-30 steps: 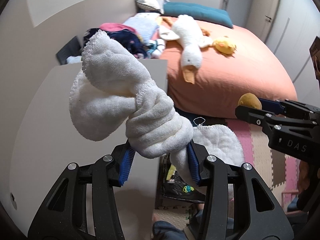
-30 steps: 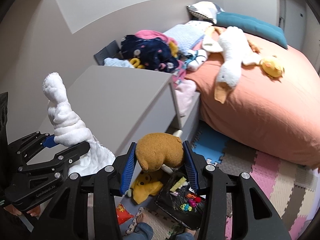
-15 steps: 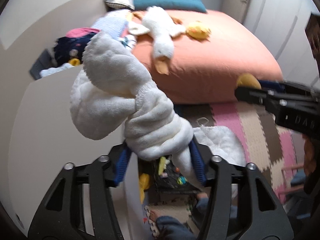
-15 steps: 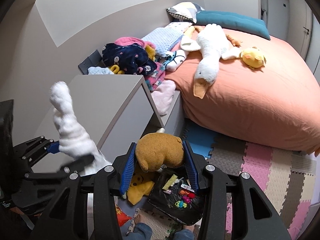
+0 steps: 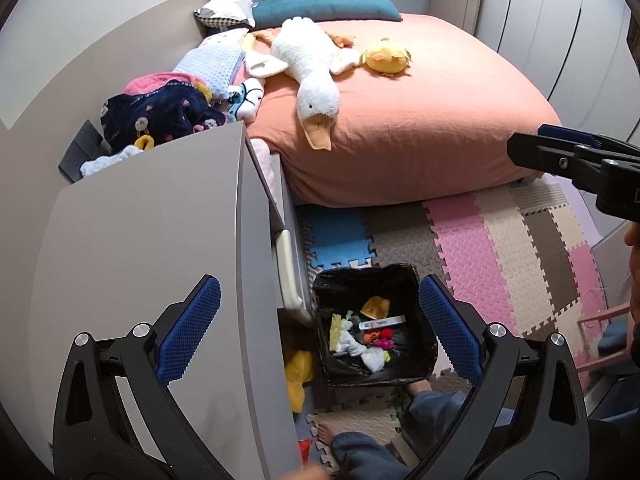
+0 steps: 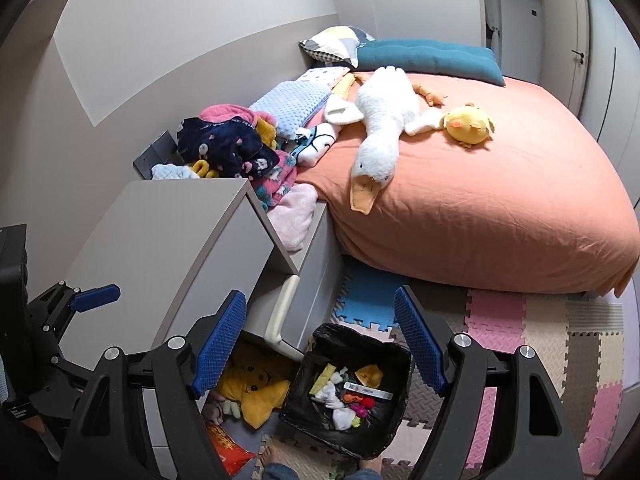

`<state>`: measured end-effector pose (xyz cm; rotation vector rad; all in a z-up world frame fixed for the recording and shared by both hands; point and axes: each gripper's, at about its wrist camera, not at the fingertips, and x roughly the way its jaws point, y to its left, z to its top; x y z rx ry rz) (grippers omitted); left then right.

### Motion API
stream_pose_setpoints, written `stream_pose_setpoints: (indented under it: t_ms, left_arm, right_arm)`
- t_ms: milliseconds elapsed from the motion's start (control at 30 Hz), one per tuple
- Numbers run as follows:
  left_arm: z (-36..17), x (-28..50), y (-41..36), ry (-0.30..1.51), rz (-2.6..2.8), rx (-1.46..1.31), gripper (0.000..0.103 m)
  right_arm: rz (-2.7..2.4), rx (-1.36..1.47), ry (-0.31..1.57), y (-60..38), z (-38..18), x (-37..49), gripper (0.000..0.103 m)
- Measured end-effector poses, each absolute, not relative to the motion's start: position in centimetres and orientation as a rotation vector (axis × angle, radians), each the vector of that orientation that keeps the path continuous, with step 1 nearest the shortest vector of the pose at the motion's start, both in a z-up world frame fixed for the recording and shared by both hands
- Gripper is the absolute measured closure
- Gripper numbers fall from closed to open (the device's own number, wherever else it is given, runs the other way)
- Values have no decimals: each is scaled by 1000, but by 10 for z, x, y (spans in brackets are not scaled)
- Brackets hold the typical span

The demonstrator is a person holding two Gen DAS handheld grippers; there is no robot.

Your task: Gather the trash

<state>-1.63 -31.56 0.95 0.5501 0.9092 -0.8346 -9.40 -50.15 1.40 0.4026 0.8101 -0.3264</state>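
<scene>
Both claws hang spread wide and hold nothing: the left gripper (image 5: 320,326) and the right gripper (image 6: 320,342) each frame the black-lined bin (image 6: 402,350) on the floor mat (image 5: 472,240). The bin stands just beside the front corner of the grey cabinet (image 5: 152,240) and holds small scraps. A yellow soft toy (image 6: 250,394) and a red wrapper (image 6: 228,446) lie at the cabinet's foot, left of the bin. The wrapper looks like the likeliest trash; reaching it means dropping straight down, clear of the cabinet's edge and the bare feet (image 5: 328,432). Farther off, the mat is open up to the bed (image 5: 400,128).
</scene>
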Motion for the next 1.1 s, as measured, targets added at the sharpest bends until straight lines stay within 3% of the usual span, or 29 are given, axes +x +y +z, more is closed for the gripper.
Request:
stream_pose_setpoints:
  t_ms: [1100]
  left_arm:
    - [11,-15,-303,908,-831,493,7]
  right_arm:
    - [-305,365,824,-485,16,-86,26]
